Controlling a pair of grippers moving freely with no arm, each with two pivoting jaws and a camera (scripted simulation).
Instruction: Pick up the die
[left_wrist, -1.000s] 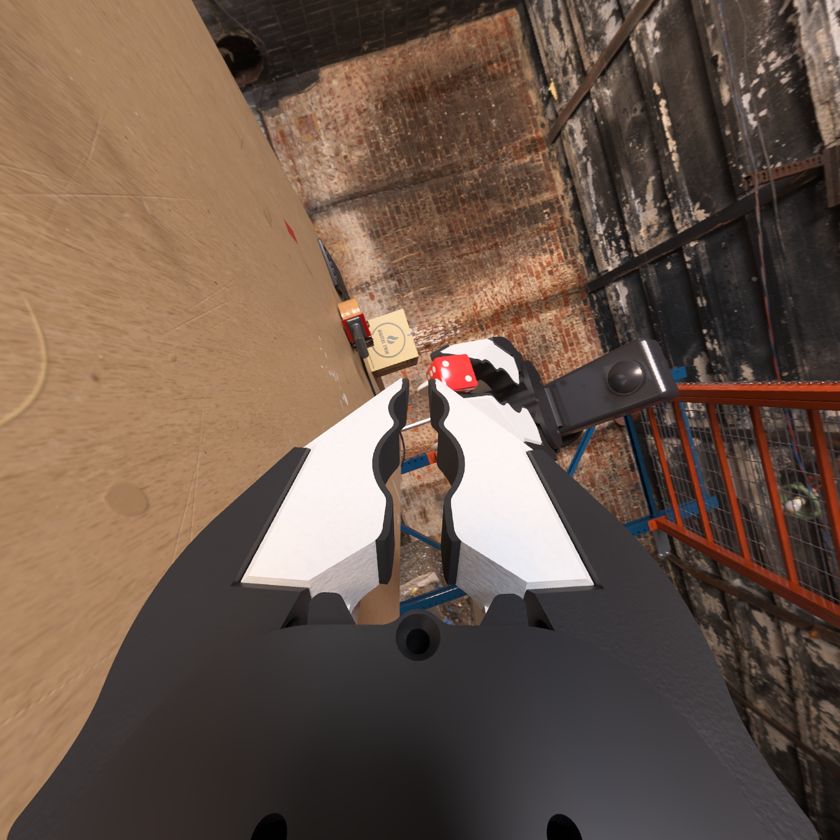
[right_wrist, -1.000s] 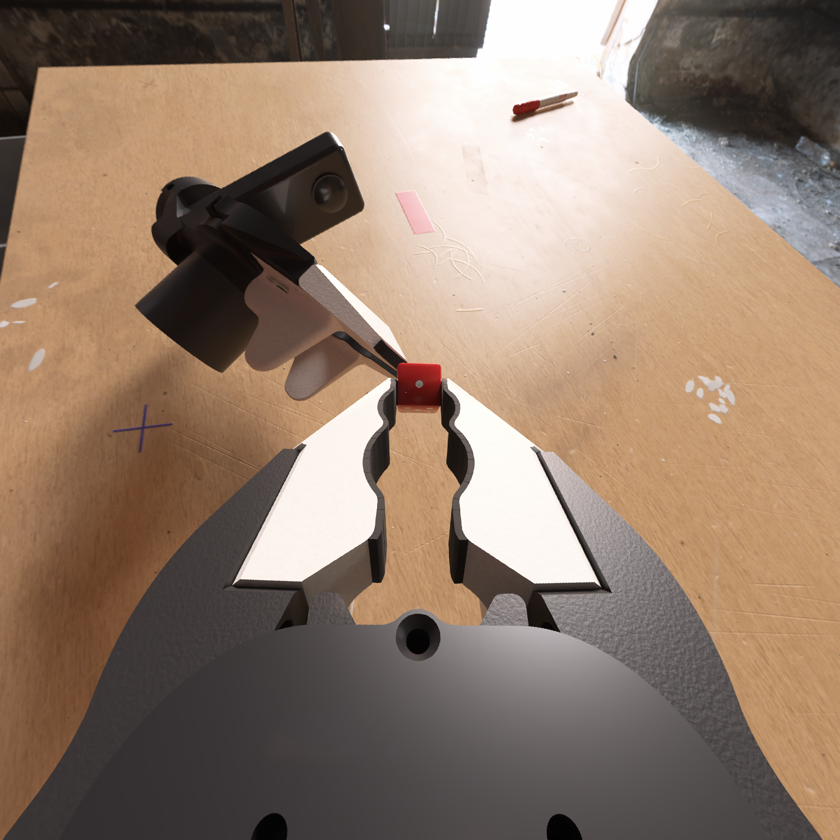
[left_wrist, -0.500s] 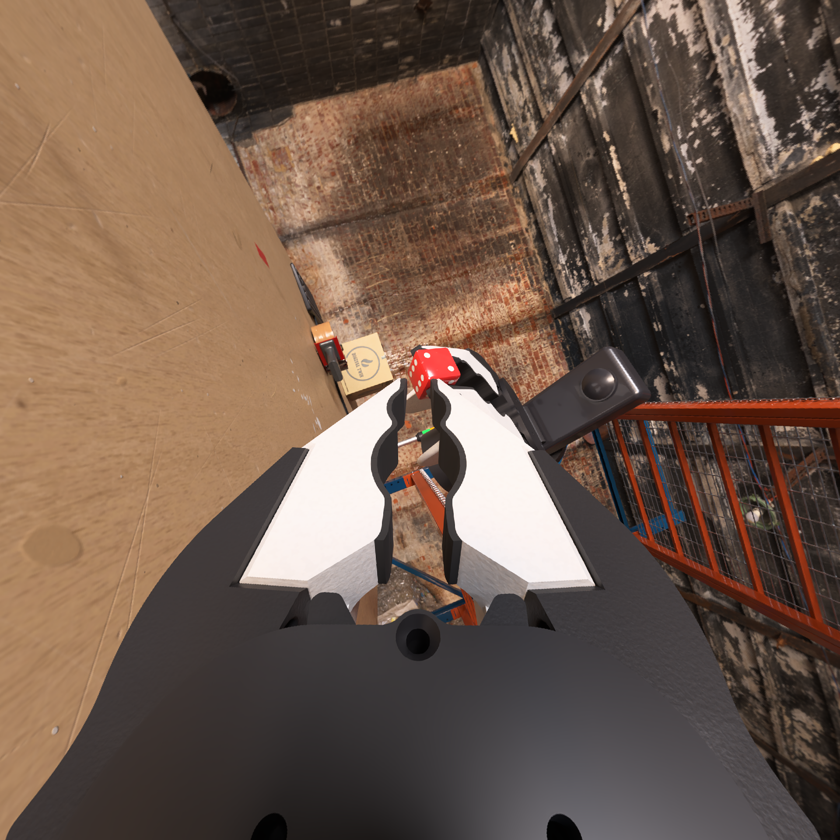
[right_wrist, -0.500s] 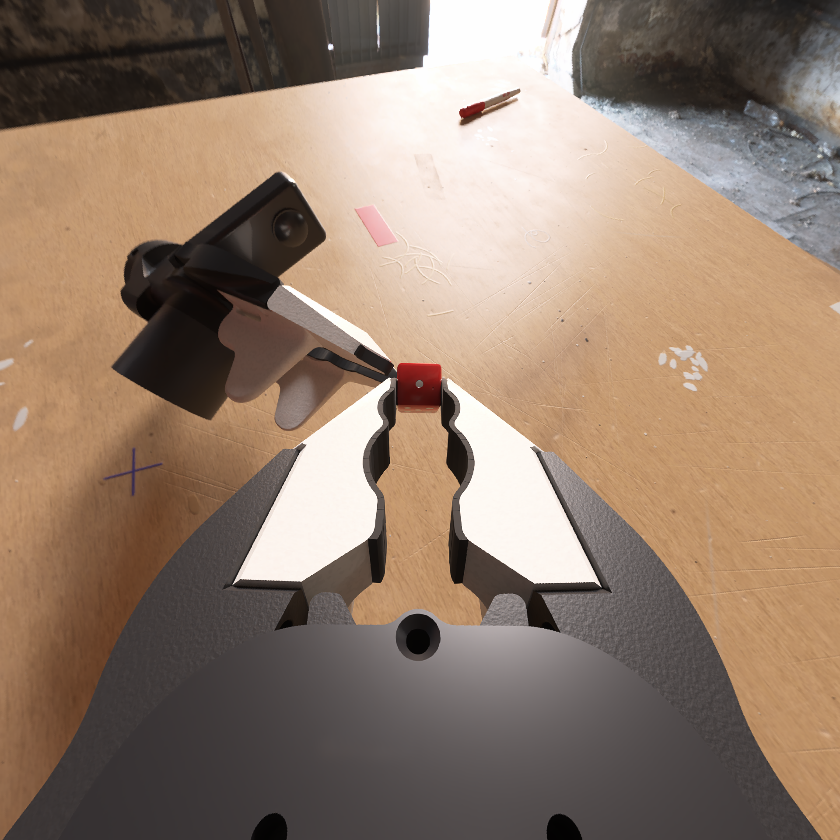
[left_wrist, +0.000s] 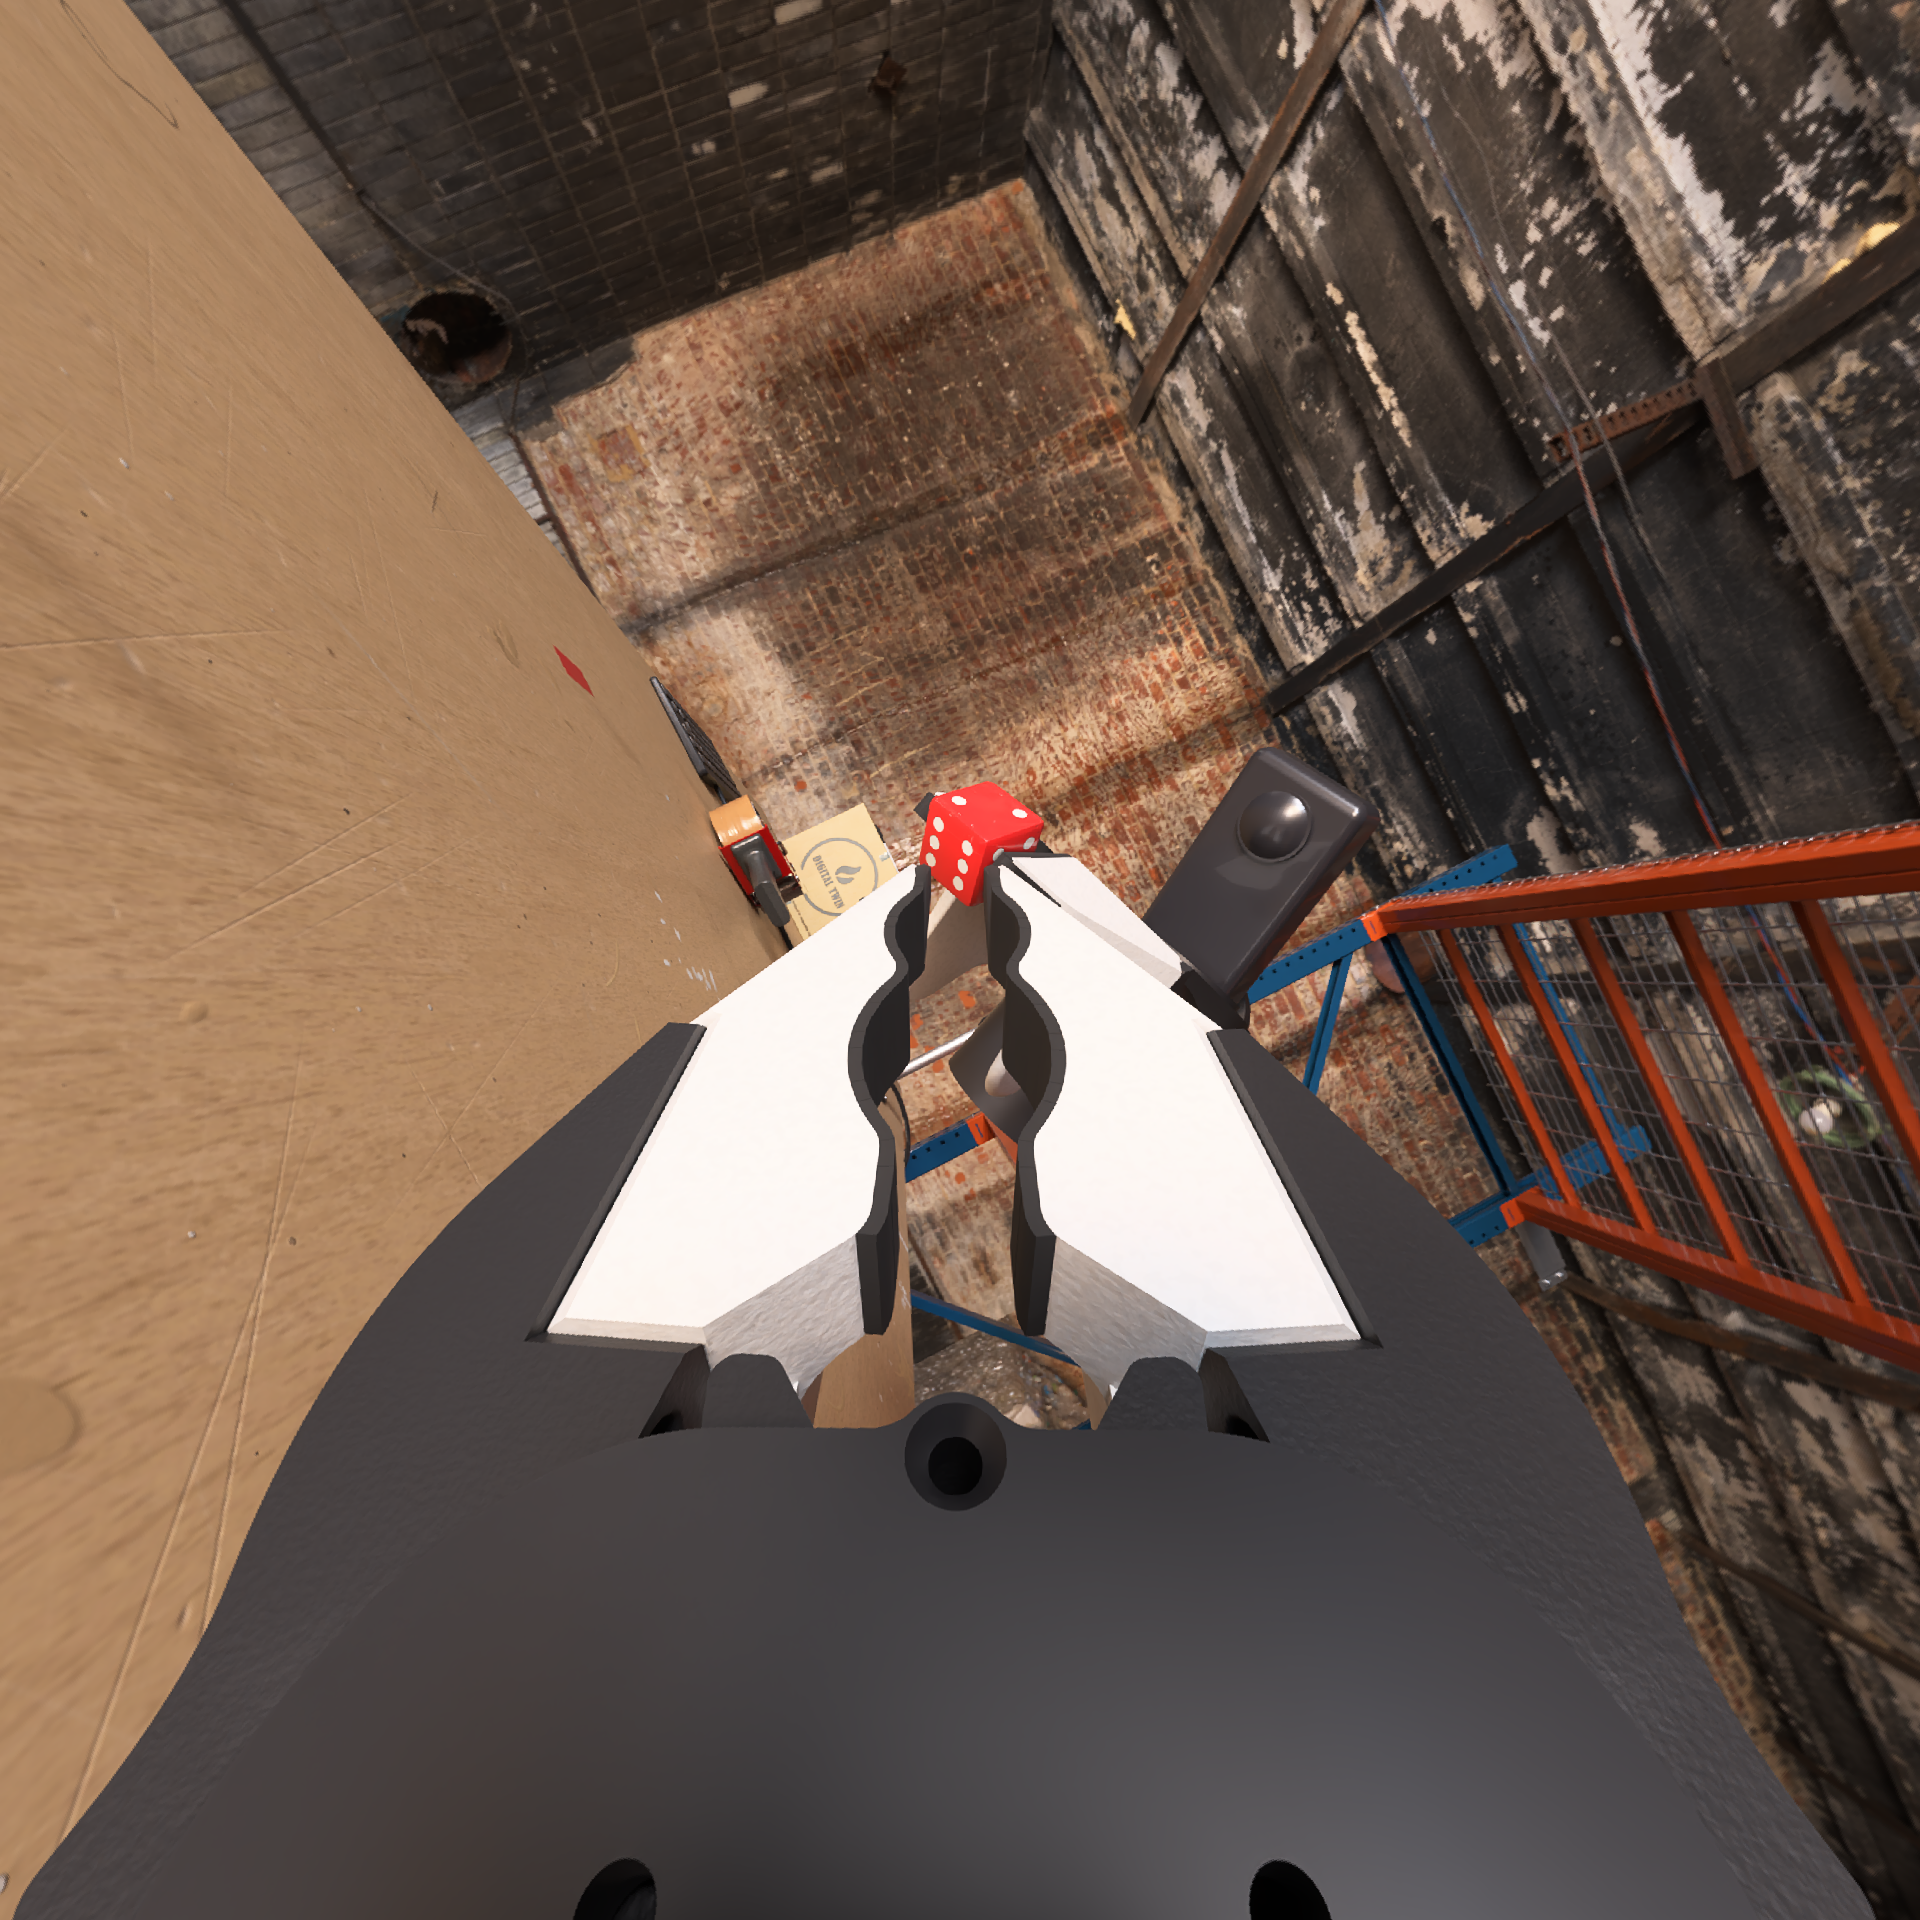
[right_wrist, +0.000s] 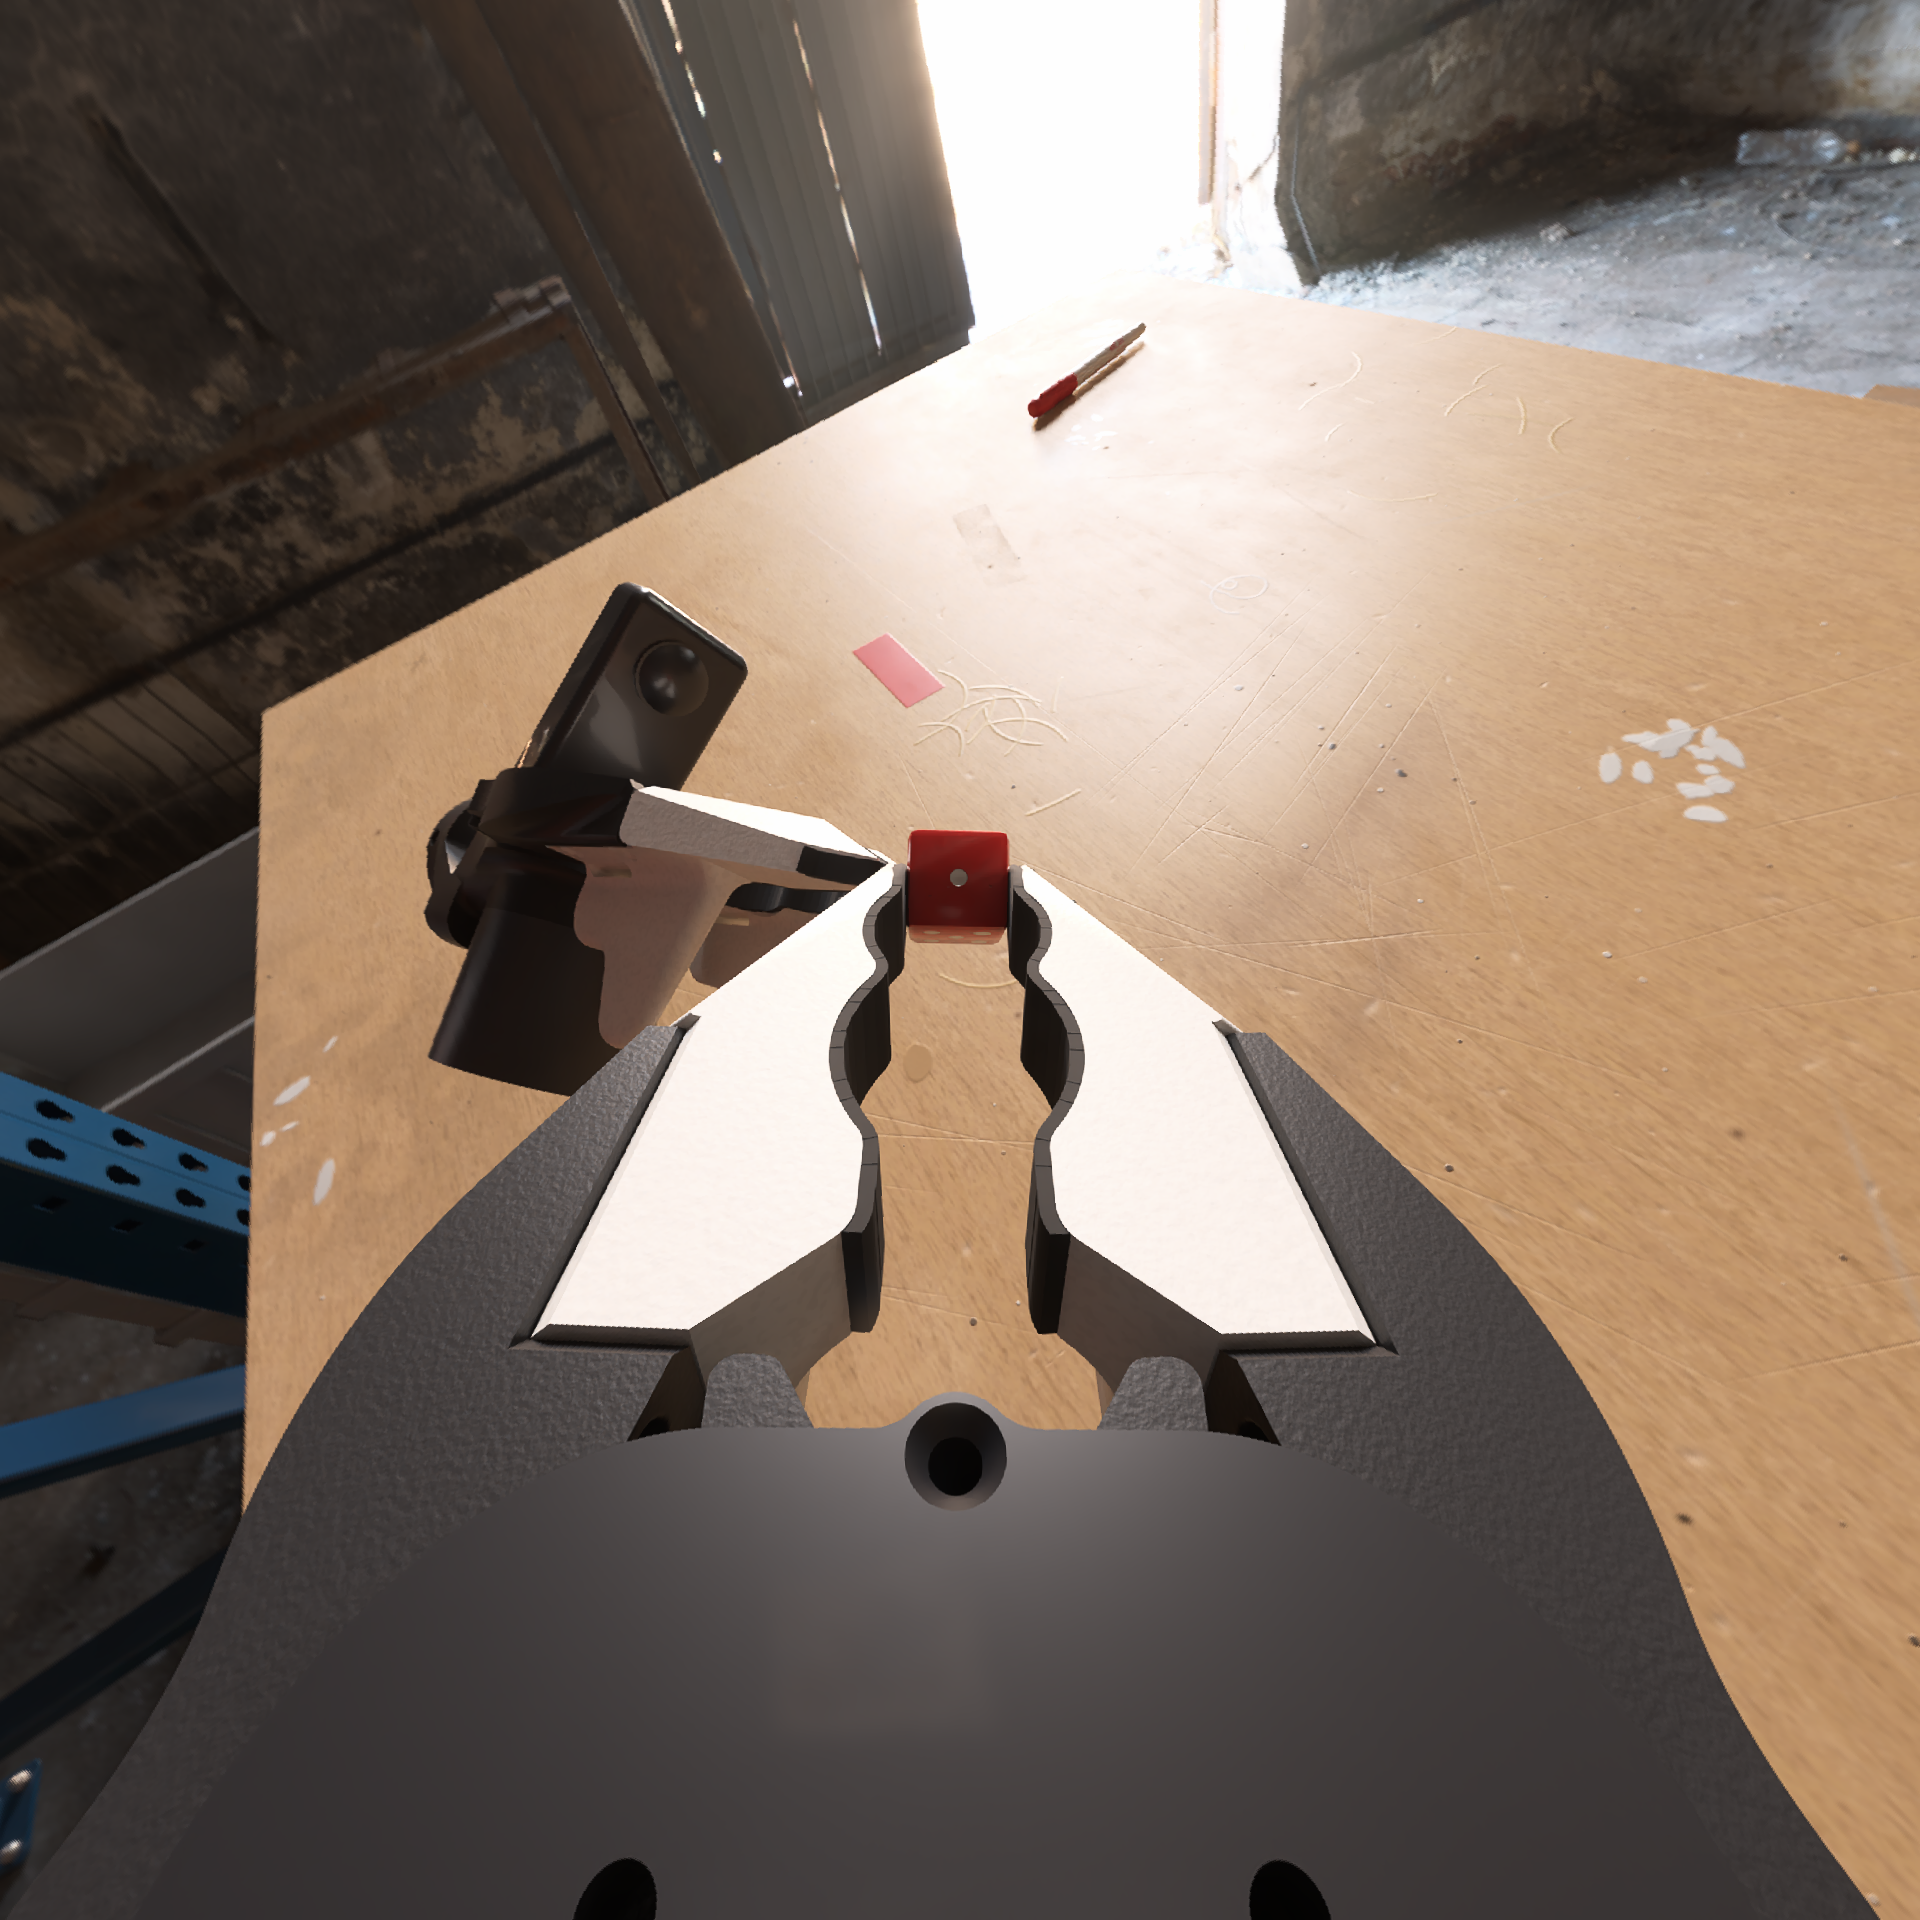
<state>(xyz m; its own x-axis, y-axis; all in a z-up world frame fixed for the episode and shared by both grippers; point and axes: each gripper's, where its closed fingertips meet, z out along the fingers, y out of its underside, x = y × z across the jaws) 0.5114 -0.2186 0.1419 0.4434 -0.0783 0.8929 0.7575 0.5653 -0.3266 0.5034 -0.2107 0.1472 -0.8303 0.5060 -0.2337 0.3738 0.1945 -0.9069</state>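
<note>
The red die (right_wrist: 958, 878) with white pips is clamped between my right gripper's (right_wrist: 958, 896) two fingertips and held above the wooden table (right_wrist: 1455, 1039). In the left wrist view the die (left_wrist: 977, 836) sits just beyond my left gripper's (left_wrist: 954, 885) tips. The left gripper is closed to a narrow slit and holds nothing. In the right wrist view the left gripper (right_wrist: 878, 862) comes in from the left, its tips against the die's left side. The right gripper's black body (left_wrist: 1262, 862) shows behind the die in the left wrist view.
A red pen (right_wrist: 1086, 369) lies at the table's far end, a pink slip (right_wrist: 896, 670) and white flecks (right_wrist: 1673, 764) nearer. The table's left edge and a blue rack (right_wrist: 104, 1174) are at left. A cardboard box (left_wrist: 836, 868) and orange railing (left_wrist: 1662, 1039) stand beyond.
The right gripper has risen and tilted with the die still in its tips. The left gripper has stayed at the die's side and rolled; its slit is unchanged.
</note>
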